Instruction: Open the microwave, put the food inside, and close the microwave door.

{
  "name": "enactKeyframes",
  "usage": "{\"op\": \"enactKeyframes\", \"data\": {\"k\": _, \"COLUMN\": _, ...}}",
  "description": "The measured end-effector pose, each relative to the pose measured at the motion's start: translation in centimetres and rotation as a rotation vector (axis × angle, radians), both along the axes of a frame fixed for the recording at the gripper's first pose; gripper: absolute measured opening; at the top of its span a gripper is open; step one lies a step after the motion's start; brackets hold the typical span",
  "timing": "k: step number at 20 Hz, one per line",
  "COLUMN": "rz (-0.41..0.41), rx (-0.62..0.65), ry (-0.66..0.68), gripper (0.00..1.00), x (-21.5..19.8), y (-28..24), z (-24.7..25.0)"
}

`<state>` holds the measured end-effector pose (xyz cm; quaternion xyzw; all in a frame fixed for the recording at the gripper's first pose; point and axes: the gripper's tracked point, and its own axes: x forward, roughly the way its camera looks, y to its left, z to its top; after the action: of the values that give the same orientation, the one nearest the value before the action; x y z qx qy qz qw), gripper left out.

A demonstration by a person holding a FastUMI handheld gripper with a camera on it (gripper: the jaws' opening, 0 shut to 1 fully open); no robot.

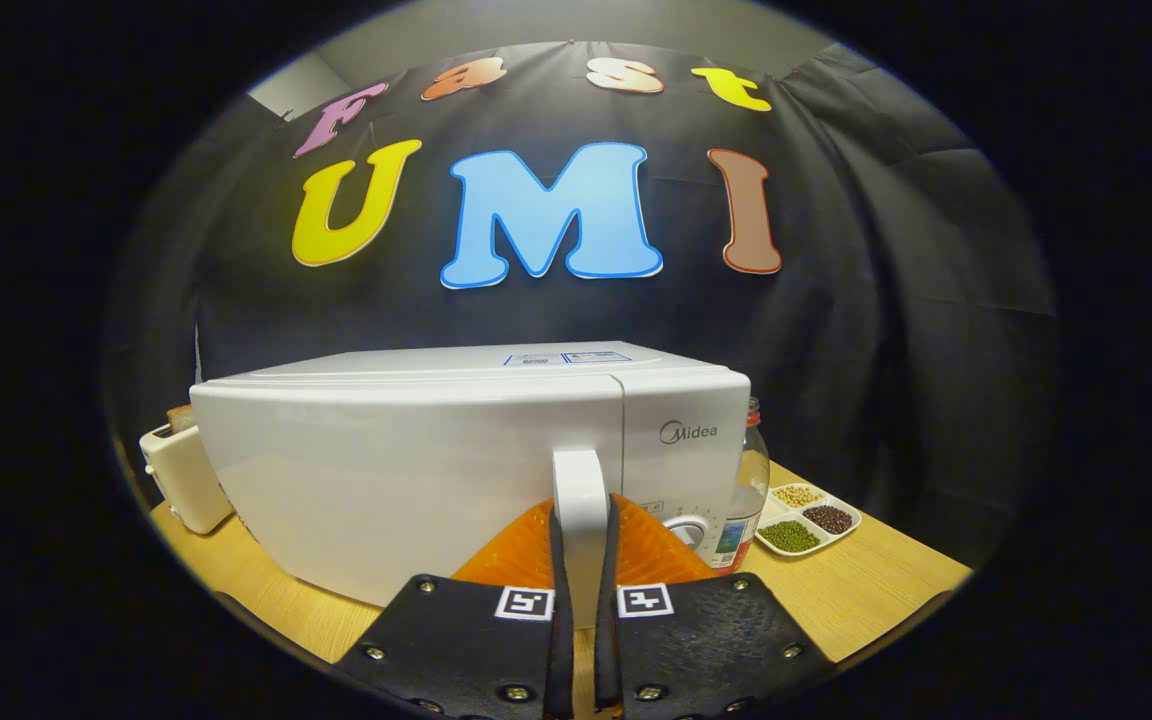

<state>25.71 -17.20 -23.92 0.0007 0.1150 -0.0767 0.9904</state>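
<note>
Right now the tool (581,560) is clamped on the upright door handle (579,490) of the shut microwave (416,470), which stands on the tabletop (856,590) directly ahead, so the coming pull, I judge, must swing the door outward.

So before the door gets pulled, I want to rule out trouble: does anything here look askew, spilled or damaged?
Nothing stands out. The microwave sits square on the table with its door closed, the gripper clamps the door handle, and the divided tray of beans beside the bottle looks tidy.
</note>
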Motion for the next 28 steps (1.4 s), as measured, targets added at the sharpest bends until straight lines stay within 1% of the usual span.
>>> {"op": "enactKeyframes", "data": {"k": 2, "rz": -0.008, "rx": 0.028, "ry": 0.005, "gripper": 0.09, "x": -0.1, "y": 0.0, "z": 0.0}}
{"op": "enactKeyframes", "data": {"k": 4, "rz": -0.018, "rx": 0.008, "ry": 0.003, "gripper": 0.09, "x": -0.2, "y": 0.2, "z": -0.1}}
{"op": "enactKeyframes", "data": {"k": 5, "rz": -0.024, "rx": -0.001, "ry": 0.001, "gripper": 0.04, "x": -0.4, "y": 0.1, "z": 0.0}}
{"op": "enactKeyframes", "data": {"k": 9, "rz": -0.027, "rx": -0.026, "ry": -0.002, "gripper": 0.04, "x": -4.1, "y": 1.0, "z": 0.5}}
{"op": "enactKeyframes", "data": {"k": 11, "rz": -0.034, "rx": -0.037, "ry": 0.005, "gripper": 0.04, "x": -7.0, "y": 2.0, "z": 0.7}}
{"op": "enactKeyframes", "data": {"k": 15, "rz": -0.013, "rx": -0.053, "ry": -0.015, "gripper": 0.03, "x": -11.8, "y": 4.6, "z": 1.0}}
{"op": "enactKeyframes", "data": {"k": 18, "rz": -0.002, "rx": -0.016, "ry": -0.013, "gripper": 0.03, "x": -14.6, "y": 6.9, "z": 1.0}}
{"op": "enactKeyframes", "data": {"k": 22, "rz": 0.02, "rx": -0.011, "ry": -0.022, "gripper": 0.03, "x": -18.1, "y": 10.4, "z": 1.1}}
{"op": "enactKeyframes", "data": {"k": 28, "rz": 0.096, "rx": 0.038, "ry": -0.073, "gripper": 0.03, "x": -22.5, "y": 17.8, "z": 1.0}}
